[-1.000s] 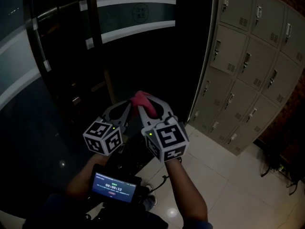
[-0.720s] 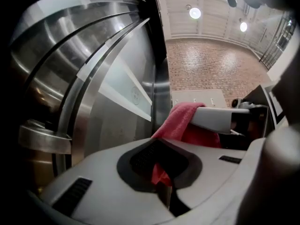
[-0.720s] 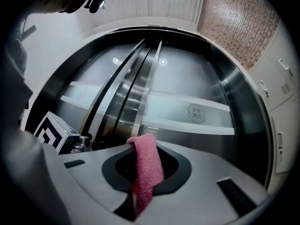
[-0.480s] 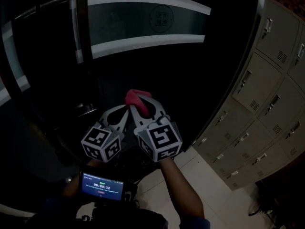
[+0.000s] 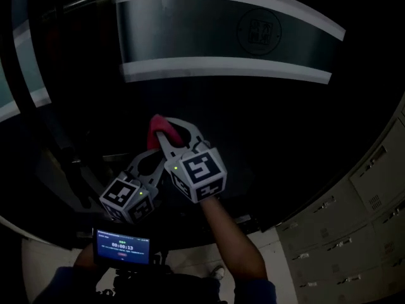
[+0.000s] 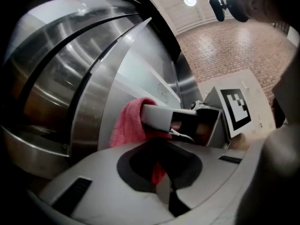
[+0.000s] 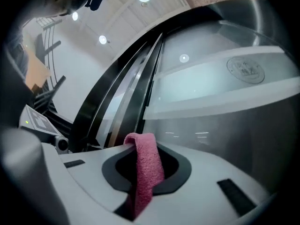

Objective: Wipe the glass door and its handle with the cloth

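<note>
Fingers [image 7: 201,186] of the right gripper [image 5: 166,130] are pinched shut on the pink cloth [image 7: 146,170], which is held close before the dark glass door [image 5: 266,125], below its frosted band [image 5: 209,40]. Just beside it, the left gripper [image 5: 150,164] has its fingers [image 6: 93,191] together on a hanging strip of that cloth.
</note>
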`<state>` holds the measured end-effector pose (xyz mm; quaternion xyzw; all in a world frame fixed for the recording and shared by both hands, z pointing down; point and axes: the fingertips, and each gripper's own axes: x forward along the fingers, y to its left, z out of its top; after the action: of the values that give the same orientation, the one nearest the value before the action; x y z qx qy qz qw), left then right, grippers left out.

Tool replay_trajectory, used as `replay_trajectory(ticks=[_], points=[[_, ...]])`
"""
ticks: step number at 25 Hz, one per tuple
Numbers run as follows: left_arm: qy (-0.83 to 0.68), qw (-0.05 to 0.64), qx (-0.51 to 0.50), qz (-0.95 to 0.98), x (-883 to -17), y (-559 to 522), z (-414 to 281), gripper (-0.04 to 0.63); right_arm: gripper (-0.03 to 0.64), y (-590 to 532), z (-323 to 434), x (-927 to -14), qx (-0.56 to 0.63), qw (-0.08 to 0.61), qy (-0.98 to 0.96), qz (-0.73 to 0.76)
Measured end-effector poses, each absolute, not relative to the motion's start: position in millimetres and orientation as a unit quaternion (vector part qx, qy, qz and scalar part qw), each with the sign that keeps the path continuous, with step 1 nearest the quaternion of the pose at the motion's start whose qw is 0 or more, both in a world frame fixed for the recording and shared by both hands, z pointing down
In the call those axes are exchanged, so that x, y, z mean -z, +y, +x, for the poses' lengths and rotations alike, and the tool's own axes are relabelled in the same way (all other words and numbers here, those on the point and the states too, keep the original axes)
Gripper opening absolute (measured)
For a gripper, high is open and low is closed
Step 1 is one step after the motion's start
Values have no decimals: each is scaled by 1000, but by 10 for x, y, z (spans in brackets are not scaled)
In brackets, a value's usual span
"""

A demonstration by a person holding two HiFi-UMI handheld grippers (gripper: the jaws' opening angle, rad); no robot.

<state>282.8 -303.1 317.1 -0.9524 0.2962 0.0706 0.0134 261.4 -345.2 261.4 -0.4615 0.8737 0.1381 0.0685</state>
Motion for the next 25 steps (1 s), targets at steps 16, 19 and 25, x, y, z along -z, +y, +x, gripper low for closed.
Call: replay_trajectory(ticks=[16, 19, 25], points=[[410, 23, -44, -911, -3439, -3610, 4181, 12, 28, -3897, 4868, -2925, -132, 38, 876, -463], [395, 23, -44, -917, -3440, -3655, 4616, 12, 29, -3863, 5634, -2925, -133, 36, 857, -497], [348, 32, -42, -936, -3399, -3619, 5451, 12, 28, -3694, 6986, -2927, -123, 45, 804, -580]])
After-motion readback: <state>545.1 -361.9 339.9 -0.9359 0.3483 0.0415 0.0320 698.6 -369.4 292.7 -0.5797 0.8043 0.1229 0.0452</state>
